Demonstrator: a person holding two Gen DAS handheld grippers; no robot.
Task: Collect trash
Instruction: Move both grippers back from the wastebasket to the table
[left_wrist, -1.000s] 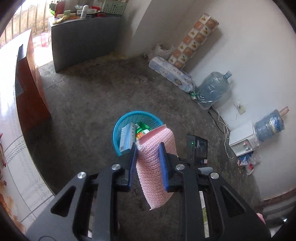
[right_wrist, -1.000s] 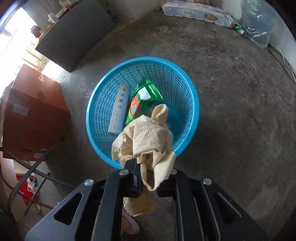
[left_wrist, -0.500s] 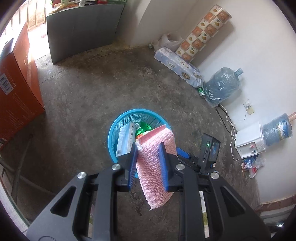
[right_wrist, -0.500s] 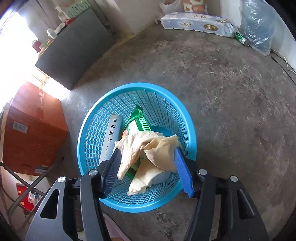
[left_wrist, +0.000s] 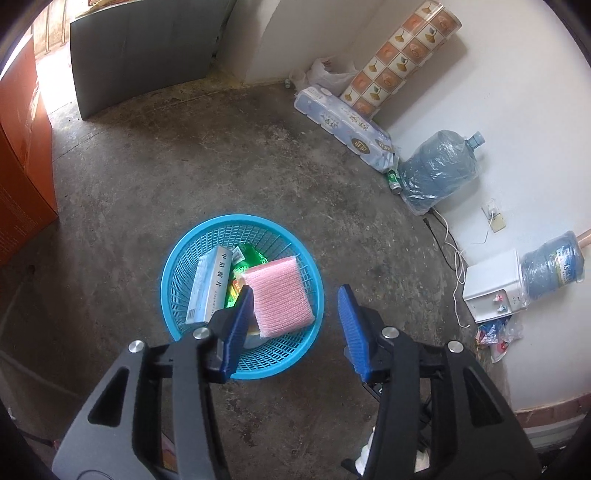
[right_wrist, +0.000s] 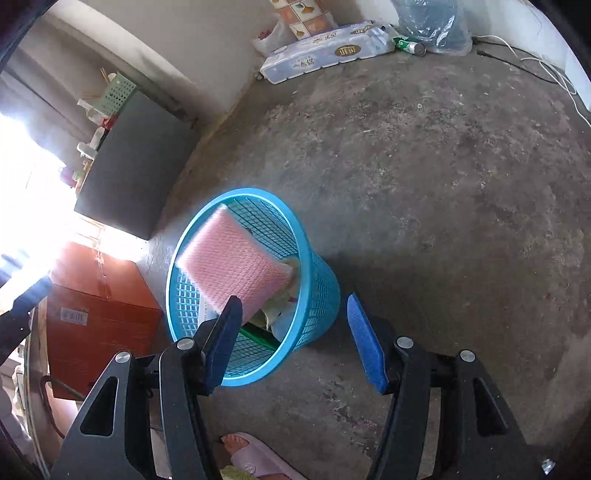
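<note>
1. Left wrist view: left tongs (left_wrist: 295, 314) over the near rim of the blue basket (left_wrist: 280, 360), jaws opening, nothing pinched. Pink cloth (left_wrist: 279, 297) touches only the left pad, above the basket mouth.
2. Right tongs (right_wrist: 291, 332) spread, empty, just right of the basket.
3. Risk: the cloth appears to be dropping; it could snag on that pad, or drape over the rim instead of going in.
4. Inside the basket: grey box (left_wrist: 210, 288), green packet (left_wrist: 253, 254). The cloth may perch on them, proud of the rim.
5. Beyond the basket: toilet-paper pack (left_wrist: 343, 123), not trash; a mistaken grab is possible.
</note>
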